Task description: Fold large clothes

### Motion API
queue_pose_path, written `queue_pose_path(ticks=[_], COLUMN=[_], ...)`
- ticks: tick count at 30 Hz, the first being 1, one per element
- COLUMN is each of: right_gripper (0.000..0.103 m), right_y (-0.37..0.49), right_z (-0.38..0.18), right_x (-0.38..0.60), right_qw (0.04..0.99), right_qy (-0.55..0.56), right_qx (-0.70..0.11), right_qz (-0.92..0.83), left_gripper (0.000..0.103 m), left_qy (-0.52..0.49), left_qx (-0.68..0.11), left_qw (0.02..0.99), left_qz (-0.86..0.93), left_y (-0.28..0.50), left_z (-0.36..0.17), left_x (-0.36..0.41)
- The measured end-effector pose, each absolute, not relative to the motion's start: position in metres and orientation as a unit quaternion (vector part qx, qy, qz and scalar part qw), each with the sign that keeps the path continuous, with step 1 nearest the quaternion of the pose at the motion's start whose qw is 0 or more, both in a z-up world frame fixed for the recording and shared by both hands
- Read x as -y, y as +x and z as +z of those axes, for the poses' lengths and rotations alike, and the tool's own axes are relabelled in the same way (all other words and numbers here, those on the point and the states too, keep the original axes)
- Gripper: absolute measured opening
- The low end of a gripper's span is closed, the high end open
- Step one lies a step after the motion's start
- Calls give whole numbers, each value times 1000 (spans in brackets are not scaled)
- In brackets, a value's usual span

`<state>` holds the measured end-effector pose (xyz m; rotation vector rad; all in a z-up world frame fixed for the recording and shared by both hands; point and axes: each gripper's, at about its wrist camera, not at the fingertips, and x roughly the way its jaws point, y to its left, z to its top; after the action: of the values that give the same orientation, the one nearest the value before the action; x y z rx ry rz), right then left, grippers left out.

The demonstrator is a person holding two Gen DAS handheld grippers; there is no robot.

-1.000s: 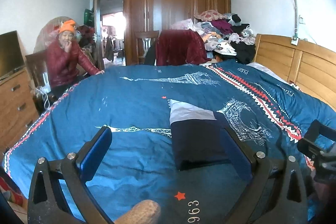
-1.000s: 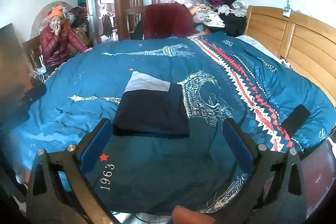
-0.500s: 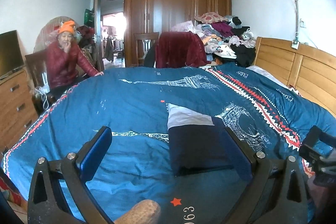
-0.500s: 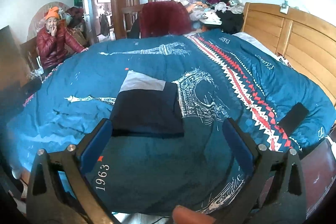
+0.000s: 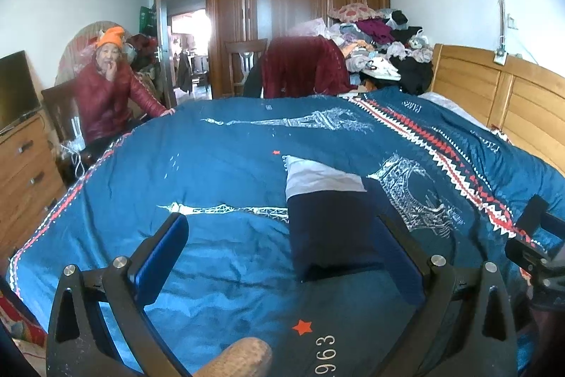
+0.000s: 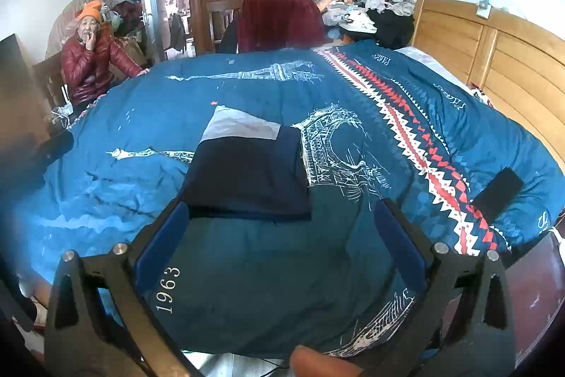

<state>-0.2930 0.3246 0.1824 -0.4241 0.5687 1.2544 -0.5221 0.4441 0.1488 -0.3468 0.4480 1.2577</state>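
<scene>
a folded navy garment (image 5: 328,232) lies flat on the blue quilt (image 5: 219,158), mid-bed. the left gripper (image 5: 282,257) and right gripper (image 6: 279,235) hover nearby, fingers wide, empty. it looks soft and light; best pinched at the near corners.

My right claw (image 6: 280,228) hangs over the near edge of the bed, its blue-padded jaws spread wide and holding nothing. Just past them a folded dark navy garment (image 6: 247,179) lies flat on the blue bedspread (image 6: 353,87), a pale grey panel showing at its far end. A black phone (image 6: 498,189) rests on the bedspread to the right, near the wooden headboard (image 6: 494,59). A person in an orange hat (image 6: 91,59) sits at the far left.
</scene>
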Motion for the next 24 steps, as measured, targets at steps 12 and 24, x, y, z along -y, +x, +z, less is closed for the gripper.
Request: queue_pose_path(ticks=[12,24], right_gripper=[103,103], right_y=[-300,-290], right_z=[169,175], right_x=[-354,-354], right_qw=[748,752], right_qy=[-236,-229], right_qx=[-278,-285], right_qz=[554,549], left_gripper=[103,103], left_qy=[-157,-149], left_qx=[-223,-220], left_qw=[770,776], left_qz=[577,571], left_y=[-522,-515], left_z=[145,155], left_x=[-453,-455])
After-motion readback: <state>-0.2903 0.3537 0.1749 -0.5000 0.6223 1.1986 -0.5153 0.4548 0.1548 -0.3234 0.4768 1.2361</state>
